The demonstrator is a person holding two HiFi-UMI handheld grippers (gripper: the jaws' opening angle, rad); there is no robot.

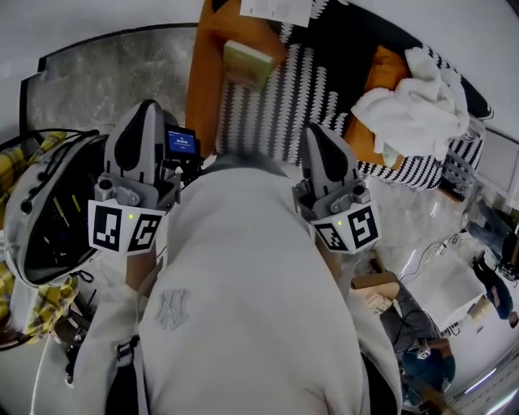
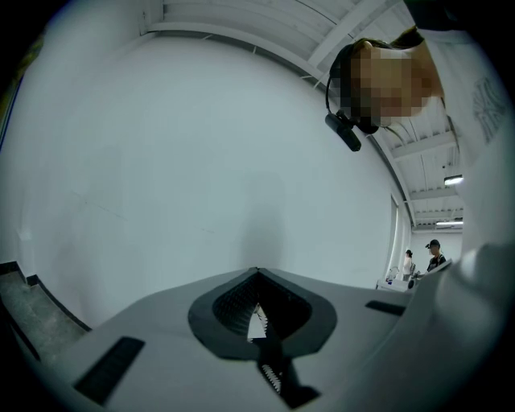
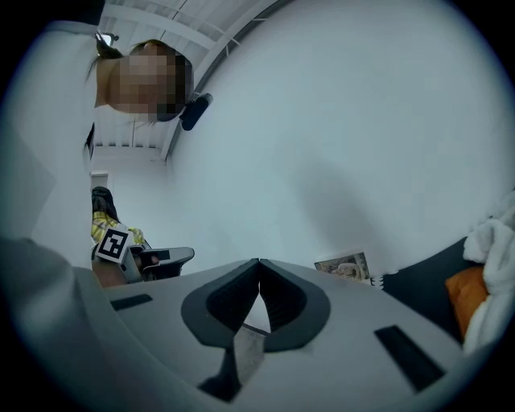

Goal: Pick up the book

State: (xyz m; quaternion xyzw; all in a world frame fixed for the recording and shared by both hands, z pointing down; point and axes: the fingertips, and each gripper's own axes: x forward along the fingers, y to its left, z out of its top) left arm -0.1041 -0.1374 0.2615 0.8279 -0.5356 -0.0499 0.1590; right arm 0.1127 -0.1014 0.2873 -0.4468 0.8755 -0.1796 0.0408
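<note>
The book, pale green, lies on a black-and-white striped cloth on the surface ahead of me. Both grippers are held up in front of my chest, short of the book and apart from it. My left gripper points at a bare white wall in its own view, and its jaws meet at the tips with nothing between them. My right gripper is likewise shut and empty. The book does not show in the left gripper view.
A heap of white cloth lies on an orange cushion at the right. A printed sheet leans at the far wall, also the printed sheet in the right gripper view. A dark bag with yellow plaid sits left. People stand in the distance.
</note>
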